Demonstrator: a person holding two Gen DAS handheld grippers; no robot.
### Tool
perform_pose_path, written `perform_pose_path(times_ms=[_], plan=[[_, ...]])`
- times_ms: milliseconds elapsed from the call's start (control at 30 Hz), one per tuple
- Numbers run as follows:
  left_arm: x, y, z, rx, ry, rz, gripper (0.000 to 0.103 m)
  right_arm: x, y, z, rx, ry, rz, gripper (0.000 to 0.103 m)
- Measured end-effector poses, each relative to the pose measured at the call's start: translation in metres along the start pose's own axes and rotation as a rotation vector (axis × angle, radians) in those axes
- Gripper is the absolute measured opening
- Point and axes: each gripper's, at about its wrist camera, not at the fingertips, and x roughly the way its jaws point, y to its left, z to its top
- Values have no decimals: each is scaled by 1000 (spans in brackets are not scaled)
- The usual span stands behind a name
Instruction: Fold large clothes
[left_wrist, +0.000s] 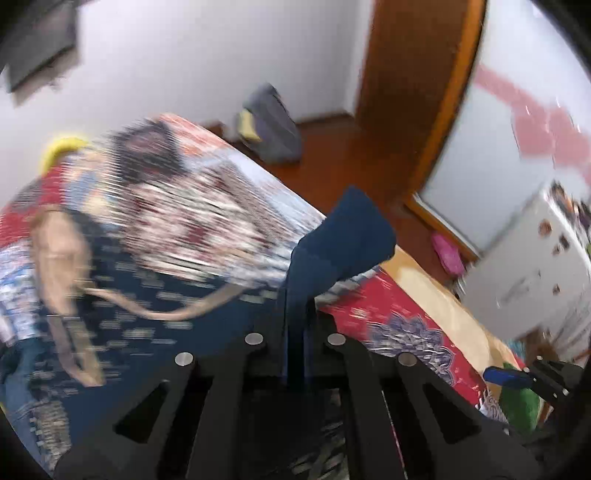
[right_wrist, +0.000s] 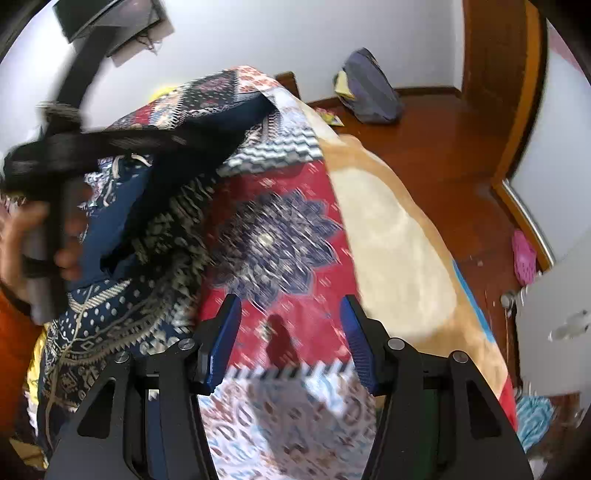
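Observation:
A large navy garment with cream print (right_wrist: 110, 317) lies on a bed with a red and blue patchwork cover (right_wrist: 280, 236). My left gripper (left_wrist: 295, 328) is shut on a fold of the navy cloth (left_wrist: 340, 236), which sticks up past the fingers. The garment spreads to the left below it (left_wrist: 122, 317), blurred by motion. My right gripper (right_wrist: 290, 339) is open and empty above the bed cover, to the right of the garment. The left gripper and the hand holding it show blurred at the left of the right wrist view (right_wrist: 55, 229).
A beige blanket (right_wrist: 399, 258) covers the bed's right side. Wooden floor (right_wrist: 443, 147) lies beyond, with a grey bag (right_wrist: 373, 92) by the white wall, a wooden door frame (right_wrist: 517, 92), a pink item (right_wrist: 524, 258) and a white cabinet (right_wrist: 561, 317).

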Motion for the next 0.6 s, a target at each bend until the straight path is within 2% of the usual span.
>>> perform_pose_path(times_ms=[67,167,267,333,433,600], plan=[[-37,32,0,-33,-55,24,4,1,11,9,-21,-10,11,52],[-87,80,-12,-69,-125,102,4,5,32,27,-59,-31,34,52],[-125,129,-37,-123,-157,168,4,17,54,46,-94,-37,52,52],[-141,161,-64,-170,-159,213,4,35,67,59,-108,-15,68,52],[-141,198,-105,-252,-132,241,4,65,79,66,-87,46,64,52],[-119,239,-182,-397,-19,260,4,104,96,50,-119,160,-2,52]])
